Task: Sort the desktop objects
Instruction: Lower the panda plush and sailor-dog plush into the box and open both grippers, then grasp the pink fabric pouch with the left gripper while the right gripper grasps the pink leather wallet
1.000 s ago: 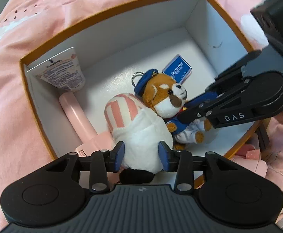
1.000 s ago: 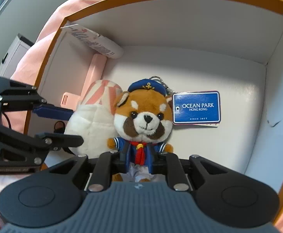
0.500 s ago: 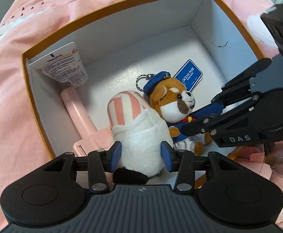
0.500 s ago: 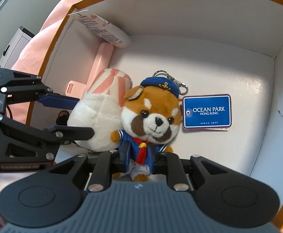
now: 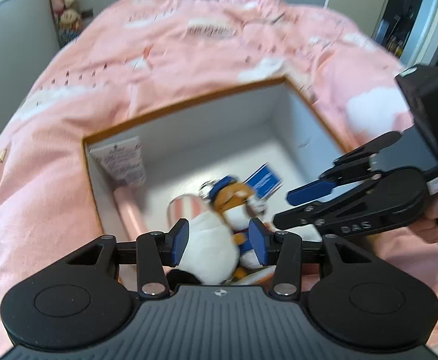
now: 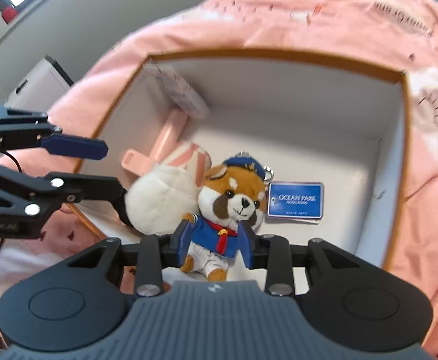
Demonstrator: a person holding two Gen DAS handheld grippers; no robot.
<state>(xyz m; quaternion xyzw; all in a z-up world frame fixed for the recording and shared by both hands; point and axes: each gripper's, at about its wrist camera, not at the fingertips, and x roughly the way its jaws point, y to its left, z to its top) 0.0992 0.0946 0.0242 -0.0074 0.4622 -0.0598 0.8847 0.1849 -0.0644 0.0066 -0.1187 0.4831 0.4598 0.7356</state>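
Observation:
A white box with an orange rim sits on a pink blanket. Inside lie a white plush with pink stripes and a red panda plush in a sailor suit with a blue tag. My left gripper hovers open above the white plush. My right gripper hangs above the panda. Its jaws are opening and frame the panda's body without pressing on it.
A cream tube leans in the box's left corner, over a pink handled item. The pink blanket surrounds the box. Plush toys stand by the far wall, a white cabinet beside the bed.
Both grippers have risen and pulled back from the box, so more blanket and room shows. The right jaws have widened off the panda plush. Both plush toys stay in the box.

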